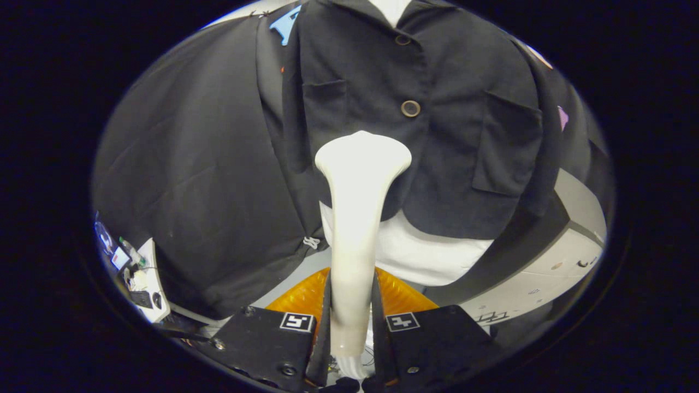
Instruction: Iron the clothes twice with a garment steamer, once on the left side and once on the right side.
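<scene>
A cream-white garment steamer [357, 218] stands upright between my fingers, its handle clamped by both of them. My gripper [352, 316] is shut on that handle. The steamer's wide head [363, 155] rests against or just in front of a black button-up shirt [437, 120], low on the left front panel, just below a brown button [410, 108]. The shirt hangs on a white mannequin torso [420, 251], whose bare lower part shows under the hem. Chest pockets sit on either side of the button row.
An orange ribbed base [401, 297] lies under the mannequin just beyond my fingers. A white and grey cabinet [551, 267] stands beside the torso. On the other side, a small white table [144, 284] carries a bottle and gadgets. Black cloth hangs behind.
</scene>
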{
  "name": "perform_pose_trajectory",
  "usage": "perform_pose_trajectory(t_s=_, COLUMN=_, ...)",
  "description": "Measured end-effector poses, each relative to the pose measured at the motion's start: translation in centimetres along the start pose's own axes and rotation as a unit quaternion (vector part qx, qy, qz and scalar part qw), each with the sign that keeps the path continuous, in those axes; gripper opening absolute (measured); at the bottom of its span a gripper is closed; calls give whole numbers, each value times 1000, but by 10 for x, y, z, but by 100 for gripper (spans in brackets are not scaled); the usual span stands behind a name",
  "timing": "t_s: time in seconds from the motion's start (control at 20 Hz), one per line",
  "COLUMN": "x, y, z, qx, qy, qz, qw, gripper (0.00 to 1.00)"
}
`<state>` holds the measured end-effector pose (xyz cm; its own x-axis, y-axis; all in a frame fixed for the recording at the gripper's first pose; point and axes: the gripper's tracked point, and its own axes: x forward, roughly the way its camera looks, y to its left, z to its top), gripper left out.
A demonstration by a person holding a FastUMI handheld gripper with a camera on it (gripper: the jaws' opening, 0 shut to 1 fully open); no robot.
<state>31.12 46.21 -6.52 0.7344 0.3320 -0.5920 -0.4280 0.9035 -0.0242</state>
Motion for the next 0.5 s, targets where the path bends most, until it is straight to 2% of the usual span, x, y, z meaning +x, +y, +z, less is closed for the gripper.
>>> perform_pose_trajectory(t_s=0.2, x=-39, y=-57, z=-11, qx=27, qy=-16, qz=-15, qw=999, gripper=35)
perform_pose_trajectory(t_s=0.5, x=-113, y=-184, z=-52, qx=84, qy=-36, qz=-72, qw=993, gripper=35)
